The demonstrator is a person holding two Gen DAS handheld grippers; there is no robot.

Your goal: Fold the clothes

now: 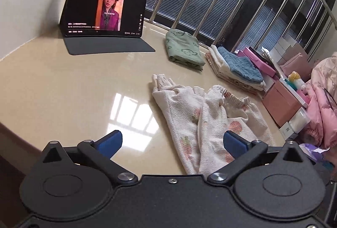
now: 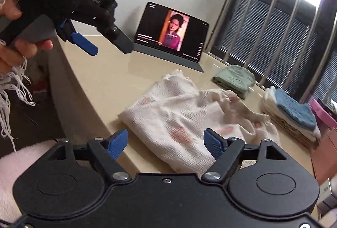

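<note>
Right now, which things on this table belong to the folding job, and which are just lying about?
Job:
cream printed garment, unfolded
folded green piece
folded stack with blue knit on top

Lying about:
tablet playing video
pink boxes beside the table

Glossy beige table [image 1: 52, 85], tablet [image 1: 103, 7] (propped), crumpled pants [image 1: 202, 114], folded piles [image 1: 236, 66]

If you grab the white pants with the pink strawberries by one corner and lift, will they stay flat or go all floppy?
Probably floppy: the strawberry pants already lie rumpled and creased on the table, so the rest would likely hang down. They look thin and light, so an open gripper, like the left gripper, should lift them easily. On that shiny tabletop, they may slide when pushed.
</note>
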